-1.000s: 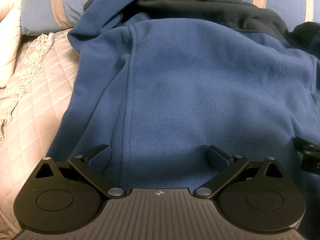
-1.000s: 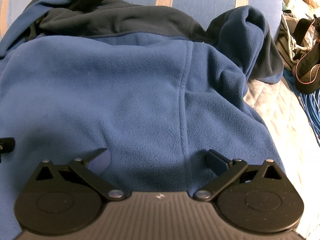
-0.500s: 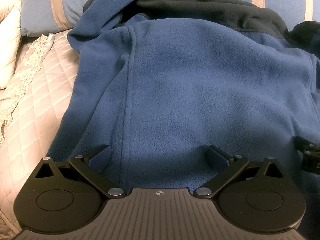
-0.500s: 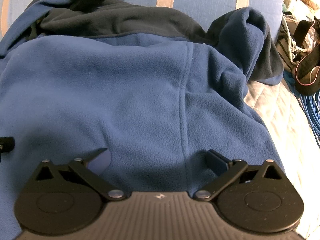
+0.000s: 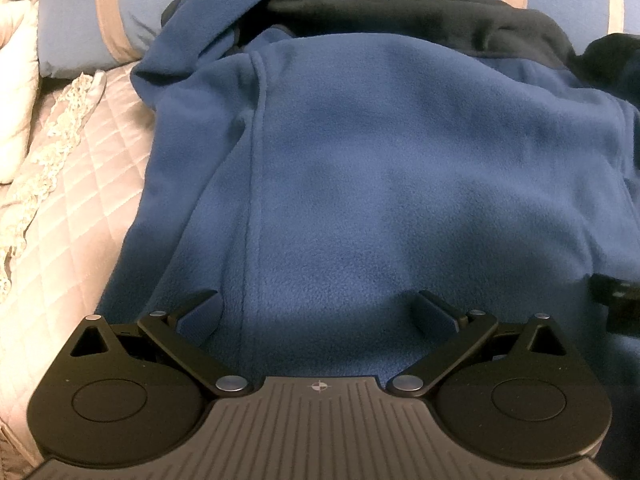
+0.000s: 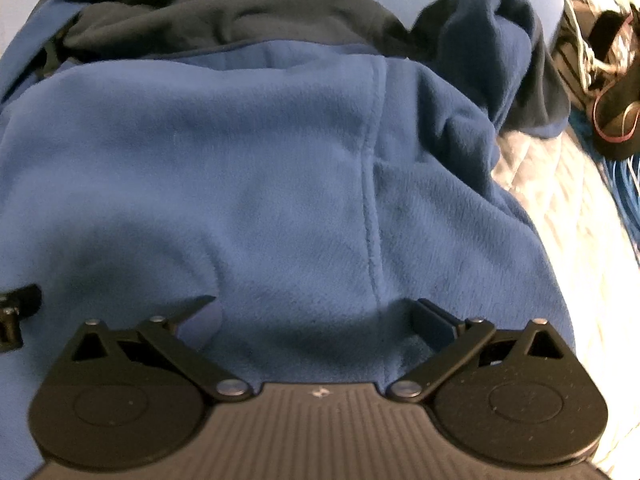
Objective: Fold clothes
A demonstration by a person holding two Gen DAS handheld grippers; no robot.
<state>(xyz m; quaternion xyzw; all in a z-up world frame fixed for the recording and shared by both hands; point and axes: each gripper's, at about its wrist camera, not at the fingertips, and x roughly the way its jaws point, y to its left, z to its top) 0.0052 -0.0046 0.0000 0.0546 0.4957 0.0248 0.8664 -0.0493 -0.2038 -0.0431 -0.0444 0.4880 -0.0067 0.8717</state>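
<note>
My blue fleece jacket lies spread flat on the quilted bedspread, its dark collar up against the striped blue pillow. My left gripper sits over the near hem, fingers spread wide, grasping nothing. My right gripper is just beside it on the same hem, likewise released, straddling the side seam. Blue cables lie off the bed's right edge
</note>
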